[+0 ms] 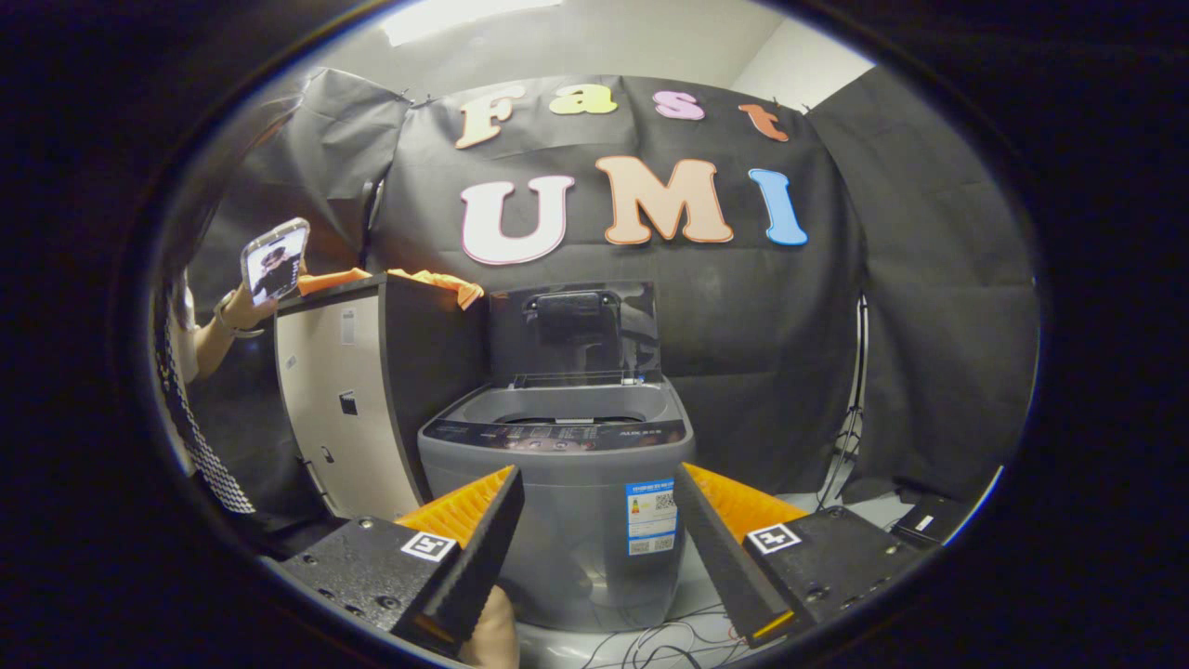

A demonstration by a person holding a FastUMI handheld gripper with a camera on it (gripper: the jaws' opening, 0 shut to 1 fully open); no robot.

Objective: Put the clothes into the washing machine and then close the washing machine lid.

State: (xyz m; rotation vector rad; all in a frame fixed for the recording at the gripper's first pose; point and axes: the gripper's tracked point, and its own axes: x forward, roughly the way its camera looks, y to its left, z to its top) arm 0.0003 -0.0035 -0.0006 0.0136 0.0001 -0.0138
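In the gripper view, the gripper (pixel 597 483) is spread wide with nothing between its fingers. Beyond them stands the washing machine (pixel 557 483), its lid (pixel 574 333) raised upright. The clothes (pixel 395 278) (an orange piece) lie atop the cabinet (pixel 358 409) just beside the machine. A person's hand (pixel 243 311) holds a phone (pixel 275 259) near the cabinet.

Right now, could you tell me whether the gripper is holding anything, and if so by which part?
Nothing is held. The gripper has its fingers spread open, empty, facing the washing machine, whose lid stands open.
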